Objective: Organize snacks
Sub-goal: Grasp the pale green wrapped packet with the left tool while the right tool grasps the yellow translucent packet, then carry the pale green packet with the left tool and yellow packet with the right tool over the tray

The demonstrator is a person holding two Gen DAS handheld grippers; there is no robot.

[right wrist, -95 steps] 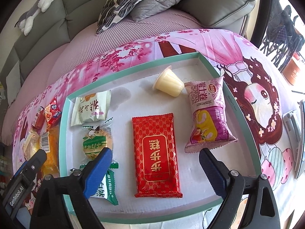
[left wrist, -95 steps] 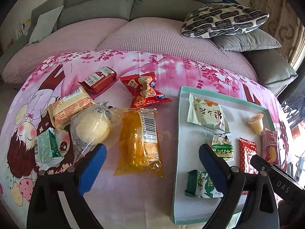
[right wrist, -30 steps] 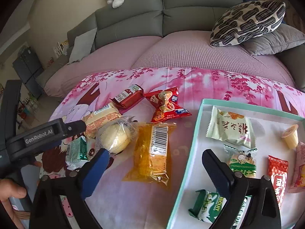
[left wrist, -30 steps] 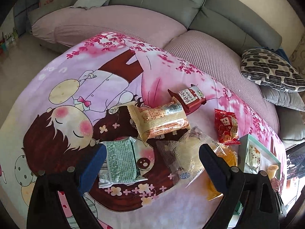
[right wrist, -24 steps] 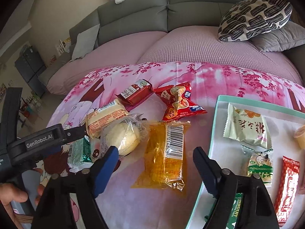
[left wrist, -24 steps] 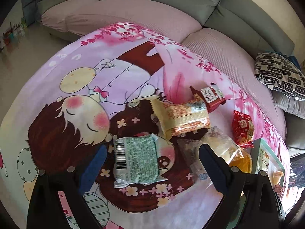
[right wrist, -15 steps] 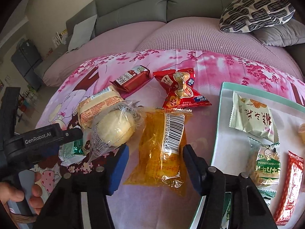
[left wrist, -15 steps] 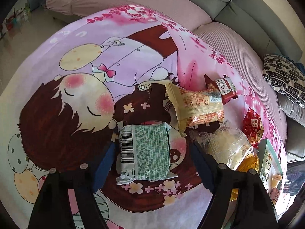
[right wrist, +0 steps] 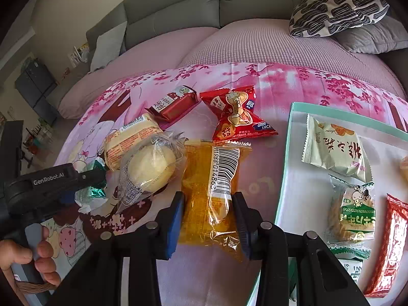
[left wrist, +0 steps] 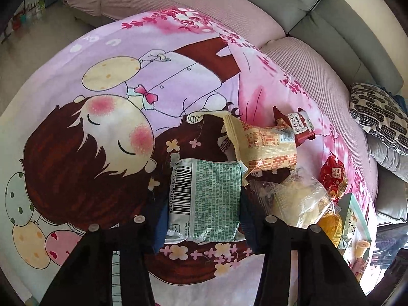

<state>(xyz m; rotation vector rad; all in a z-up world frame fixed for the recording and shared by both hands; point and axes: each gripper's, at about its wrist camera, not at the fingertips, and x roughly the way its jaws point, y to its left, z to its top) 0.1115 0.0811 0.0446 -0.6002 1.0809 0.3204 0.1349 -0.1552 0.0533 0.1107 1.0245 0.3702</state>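
Observation:
A green snack packet [left wrist: 204, 191] lies barcode side up on the pink cartoon cloth. My left gripper [left wrist: 202, 216] has a blue pad against each side of it, and the jaws are still closing. In the right wrist view, my right gripper [right wrist: 207, 214] is shut on the near end of a yellow-orange packet [right wrist: 204, 178] that lies flat on the cloth. The left gripper [right wrist: 58, 178] also shows there at the left, held by a person's hand [right wrist: 38, 257], over the green packet [right wrist: 94, 191].
A cream packet [left wrist: 265, 145], a dark red bar [left wrist: 298, 127], a red peanut packet [right wrist: 237, 112] and a clear-bagged bun [right wrist: 150, 168] lie close around. The mint-rimmed tray [right wrist: 285, 178] at the right holds several packets. A sofa with cushions runs behind.
Both grippers came down over their packets and closed from wide open. The left pads now touch the green packet and the right pads pinch the yellow-orange one.

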